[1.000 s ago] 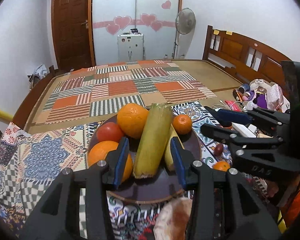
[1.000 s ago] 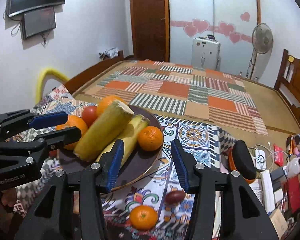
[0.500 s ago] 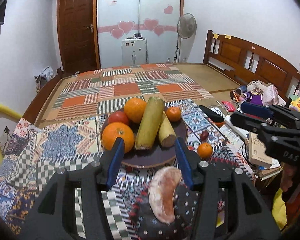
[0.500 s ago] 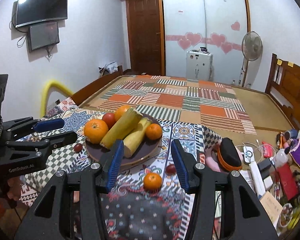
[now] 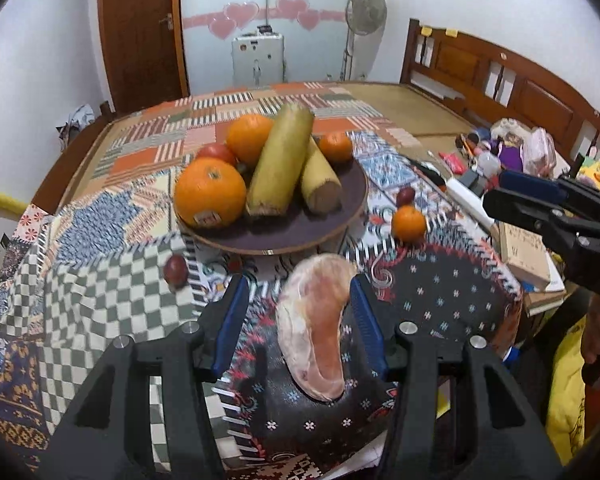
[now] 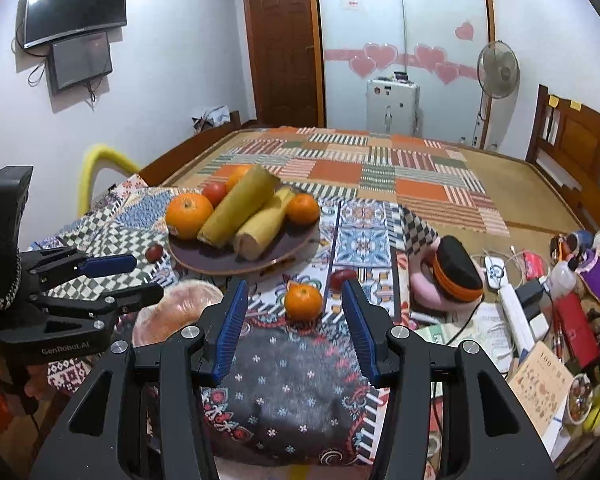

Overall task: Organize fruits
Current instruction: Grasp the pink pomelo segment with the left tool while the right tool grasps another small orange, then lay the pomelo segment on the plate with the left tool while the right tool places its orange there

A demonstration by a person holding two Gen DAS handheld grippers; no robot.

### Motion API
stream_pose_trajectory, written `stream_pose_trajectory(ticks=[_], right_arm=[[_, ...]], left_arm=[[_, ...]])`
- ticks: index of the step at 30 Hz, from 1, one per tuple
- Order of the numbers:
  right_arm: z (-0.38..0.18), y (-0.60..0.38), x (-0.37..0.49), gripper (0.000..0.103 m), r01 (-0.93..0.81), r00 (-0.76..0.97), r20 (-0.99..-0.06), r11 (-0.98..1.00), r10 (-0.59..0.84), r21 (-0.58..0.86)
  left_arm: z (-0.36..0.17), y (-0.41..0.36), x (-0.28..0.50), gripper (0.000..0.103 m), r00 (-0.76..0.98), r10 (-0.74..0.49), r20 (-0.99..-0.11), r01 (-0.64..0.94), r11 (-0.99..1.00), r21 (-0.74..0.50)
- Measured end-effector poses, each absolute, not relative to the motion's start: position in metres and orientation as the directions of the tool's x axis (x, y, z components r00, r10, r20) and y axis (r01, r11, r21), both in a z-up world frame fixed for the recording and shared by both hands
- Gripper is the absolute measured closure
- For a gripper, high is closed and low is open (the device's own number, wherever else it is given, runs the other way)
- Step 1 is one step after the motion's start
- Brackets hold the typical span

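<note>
A pomelo slice (image 5: 314,328) is framed between the spread, empty left jaws; a small orange (image 6: 303,302) lies ahead of the right jaws, also spread. Closing on the slice is called for next.

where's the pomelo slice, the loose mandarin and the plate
pomelo slice (image 5: 314,328), left wrist view, on the pink flesh at its middle
loose mandarin (image 6: 303,302), right wrist view, middle of its peel, on the cloth
plate (image 5: 300,228), left wrist view, bare dark surface near its front rim
</note>
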State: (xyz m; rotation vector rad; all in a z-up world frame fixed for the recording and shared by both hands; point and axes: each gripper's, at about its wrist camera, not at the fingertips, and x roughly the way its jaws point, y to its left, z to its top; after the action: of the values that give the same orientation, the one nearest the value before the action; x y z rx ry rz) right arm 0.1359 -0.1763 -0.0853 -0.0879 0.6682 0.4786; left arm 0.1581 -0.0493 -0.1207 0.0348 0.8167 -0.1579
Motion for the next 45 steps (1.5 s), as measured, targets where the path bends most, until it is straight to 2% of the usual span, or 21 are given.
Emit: stream_pose_trajectory(ticks=[15, 23, 26, 38, 45], right_arm=[[-0.128, -0.168, 0.157, 0.057, -0.453, 0.606, -0.679, 0.882, 0.414, 0.133], [-0.132, -0.162, 0.165, 0.057, -0.469, 0.591, -0.681, 0.871, 0.432, 0.146], [-0.134, -0.16, 0.168, 0.057, -0.473, 0.584, -0.685, 0.868, 0.436, 0.148], [-0.134, -0.155, 0.18, 0.058, -0.451, 0.601, -0.684, 0.882, 0.413, 0.136], [-0.135, -0.158, 0.185, 0.071, -0.426, 0.611, -0.678, 0.892, 0.409, 0.154]], left_arm=[[-0.157, -0.058, 0.183, 0.05, 0.595, -0.154, -0.789, 0.191, 0.98, -0.047], [-0.158, -0.06, 0.188, 0.051, 0.606, -0.168, -0.778, 0.206, 0.977, -0.05], [-0.159, -0.06, 0.189, 0.057, 0.613, -0.17, -0.771, 0.21, 0.977, -0.049], [-0.159, -0.056, 0.184, 0.062, 0.631, -0.19, -0.752, 0.216, 0.974, -0.065], [-0.152, -0.045, 0.165, 0.062, 0.67, -0.184, -0.719, 0.21, 0.976, -0.053]])
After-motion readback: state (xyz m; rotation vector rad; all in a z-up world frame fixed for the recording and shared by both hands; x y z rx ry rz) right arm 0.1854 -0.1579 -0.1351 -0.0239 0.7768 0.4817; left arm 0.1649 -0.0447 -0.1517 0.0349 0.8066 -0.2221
